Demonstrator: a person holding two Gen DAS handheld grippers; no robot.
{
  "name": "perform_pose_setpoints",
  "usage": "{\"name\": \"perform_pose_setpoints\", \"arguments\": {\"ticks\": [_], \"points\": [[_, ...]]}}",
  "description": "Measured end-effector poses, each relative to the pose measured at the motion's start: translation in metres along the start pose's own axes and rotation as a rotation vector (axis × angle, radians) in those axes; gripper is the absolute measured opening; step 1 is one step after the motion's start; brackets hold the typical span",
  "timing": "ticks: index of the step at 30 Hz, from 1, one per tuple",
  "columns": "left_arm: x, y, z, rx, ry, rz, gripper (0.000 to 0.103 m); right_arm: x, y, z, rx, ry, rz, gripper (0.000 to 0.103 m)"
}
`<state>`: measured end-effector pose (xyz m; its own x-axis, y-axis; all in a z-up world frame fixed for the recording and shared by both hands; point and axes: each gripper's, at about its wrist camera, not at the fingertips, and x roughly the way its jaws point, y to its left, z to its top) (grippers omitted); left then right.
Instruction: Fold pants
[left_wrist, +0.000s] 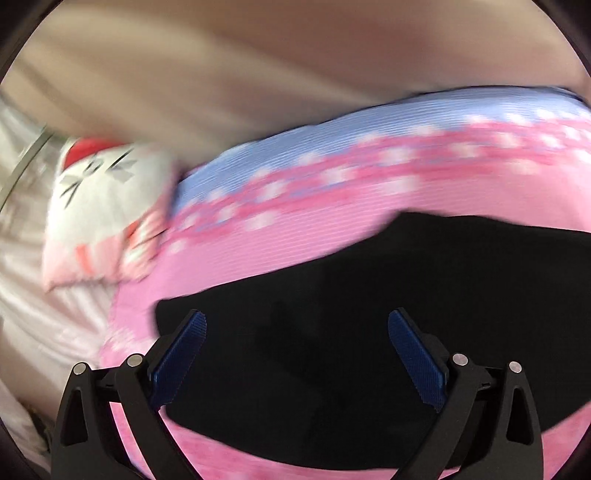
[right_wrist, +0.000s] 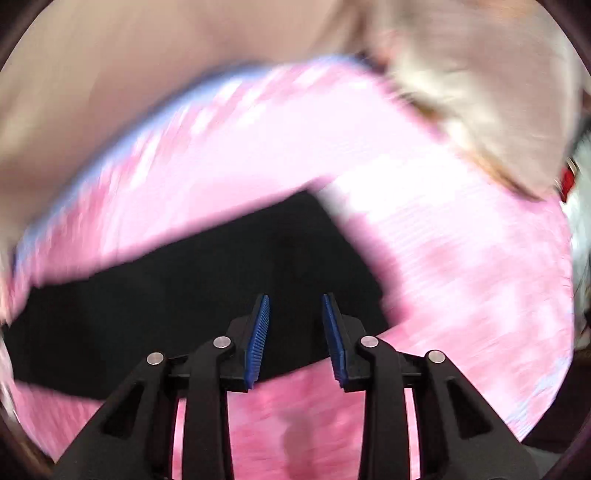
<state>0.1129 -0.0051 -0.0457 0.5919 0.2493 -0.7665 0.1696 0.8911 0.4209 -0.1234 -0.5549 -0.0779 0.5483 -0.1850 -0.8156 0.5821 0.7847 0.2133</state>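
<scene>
Black pants (left_wrist: 332, 332) spread flat on a pink blanket (left_wrist: 258, 258), filling the lower middle of the left wrist view and running off its right side. Left gripper (left_wrist: 297, 325) above the dark cloth, jaws spread wide, blue ribbed pads (left_wrist: 413, 354) well apart and holding nothing. Cannot tell whether the tips touch the fabric. Blanket patterned with a band of white flowers on deeper pink and a pale blue stripe (left_wrist: 295, 140) along the far edge. White cushion (left_wrist: 99, 206) with a red bow and whisker marks, cat-face style, just beside the blanket's left end, resting on pale bedding (left_wrist: 44, 314). Beige surface (left_wrist: 221, 66) beyond, blurred.

In the right wrist view, same pants (right_wrist: 184, 295) as a dark band crossing from the left edge to the middle, with a corner reaching up and right against the blanket (right_wrist: 443, 258). Right gripper (right_wrist: 295, 301) poised over the near edge of the cloth, jaws at a narrow gap, blue pads (right_wrist: 258, 332) close but apart, nothing between them. Pink blanket visible below the gripper as well as above the pants. Cream fabric (right_wrist: 480, 92) lying at the upper right, over the blanket's far edge. Small red and white object at the right rim, too blurred to name. Both views smeared by motion, fine detail lost.
</scene>
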Motion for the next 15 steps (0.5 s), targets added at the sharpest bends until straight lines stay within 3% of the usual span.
{"name": "perform_pose_setpoints", "arguments": {"ticks": [2, 4, 5, 6, 8, 9, 12, 13, 14, 15], "points": [[-0.024, -0.054, 0.004, 0.057, -0.024, -0.072, 0.098, 0.007, -0.013, 0.022, -0.004, -0.002, 0.054, 0.031], [-0.043, -0.104, 0.005, 0.125, -0.034, -0.117, 0.098, 0.028, -0.001, 0.033, -0.061, 0.046, 0.087, 0.053], [-0.053, -0.130, 0.004, 0.167, -0.040, -0.138, 0.098, 0.038, 0.005, 0.036, -0.111, 0.064, 0.092, 0.059], [-0.061, -0.149, 0.003, 0.200, -0.045, -0.150, 0.098, 0.051, 0.014, 0.037, -0.184, 0.080, 0.092, 0.059], [-0.079, -0.189, -0.001, 0.270, -0.057, -0.175, 0.098, 0.072, 0.025, 0.037, -0.276, 0.133, 0.085, 0.018], [-0.083, -0.198, -0.004, 0.290, -0.061, -0.178, 0.098, 0.075, 0.031, 0.041, -0.315, 0.122, 0.080, 0.013], [-0.091, -0.225, -0.011, 0.347, -0.068, -0.162, 0.098, 0.072, 0.021, 0.046, -0.317, 0.046, 0.092, 0.011], [-0.089, -0.228, -0.014, 0.351, -0.066, -0.145, 0.098, 0.084, 0.013, 0.047, -0.309, 0.071, 0.080, 0.013], [-0.087, -0.230, -0.017, 0.354, -0.057, -0.131, 0.098, 0.087, 0.006, 0.046, -0.287, 0.071, 0.090, 0.017], [-0.084, -0.233, -0.020, 0.356, -0.047, -0.127, 0.098, 0.081, 0.004, 0.050, -0.267, 0.063, 0.090, 0.030]]}}
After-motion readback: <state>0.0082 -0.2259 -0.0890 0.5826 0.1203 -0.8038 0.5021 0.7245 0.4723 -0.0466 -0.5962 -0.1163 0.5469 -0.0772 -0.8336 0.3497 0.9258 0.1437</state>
